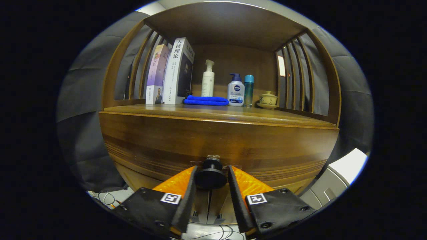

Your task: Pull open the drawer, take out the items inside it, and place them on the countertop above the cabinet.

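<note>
Drawer (217, 143) is the wide wooden front of the cabinet, and it looks shut, flat with the wood around it. It sits right under the countertop (233, 115). Low on the drawer front, in the middle, is a round black knob (210, 175).

The gripper (211, 178) is right at the knob. Its two fingers stand one on each side of the knob, very close to it. They look like they squeeze it, but I cannot tell for sure if both of them press on it.

Now the things on the countertop, all told from the knob. Far up and to the left of the knob stand two books (170, 73), leaning together by the slatted side wall. Just above the knob, far back, a folded blue cloth (206, 100) lies flat next to the books. Behind the cloth stands a tall white pump bottle (208, 81). A bit to the right of the knob's line is a short white bottle with a blue pump (236, 90). A thin blue bottle (248, 90) stands just beside it. Farther right sits a small pale teacup with a lid (268, 99) on a saucer.
</note>
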{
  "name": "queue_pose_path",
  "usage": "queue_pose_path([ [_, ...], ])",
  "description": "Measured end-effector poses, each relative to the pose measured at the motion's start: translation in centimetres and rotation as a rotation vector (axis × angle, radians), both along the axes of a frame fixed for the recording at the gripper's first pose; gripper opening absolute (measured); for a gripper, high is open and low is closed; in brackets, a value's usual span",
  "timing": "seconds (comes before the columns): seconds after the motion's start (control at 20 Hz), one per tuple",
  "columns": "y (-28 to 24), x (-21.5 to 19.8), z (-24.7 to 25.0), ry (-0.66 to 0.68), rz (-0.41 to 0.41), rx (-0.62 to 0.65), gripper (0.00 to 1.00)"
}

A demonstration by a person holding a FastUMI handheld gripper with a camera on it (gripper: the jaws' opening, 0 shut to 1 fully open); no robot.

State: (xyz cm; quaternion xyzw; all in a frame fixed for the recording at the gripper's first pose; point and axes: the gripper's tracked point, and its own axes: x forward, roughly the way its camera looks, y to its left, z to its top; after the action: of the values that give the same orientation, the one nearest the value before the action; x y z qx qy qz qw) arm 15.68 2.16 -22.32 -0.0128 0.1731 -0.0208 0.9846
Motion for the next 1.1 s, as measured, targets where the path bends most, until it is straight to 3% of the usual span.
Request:
queue_pose_path([
  [0.1,0.0,0.0,0.0,0.003,-0.007,0.004,0.49],
  [0.45,-0.1,-0.2,-0.1,0.005,-0.006,0.066,0.23],
  [0.7,-0.1,-0.7,-0.1,0.015,-0.013,0.057,0.23],
  [1.1,-0.1,-5.1,0.2,0.008,-0.013,0.037,0.23],
])
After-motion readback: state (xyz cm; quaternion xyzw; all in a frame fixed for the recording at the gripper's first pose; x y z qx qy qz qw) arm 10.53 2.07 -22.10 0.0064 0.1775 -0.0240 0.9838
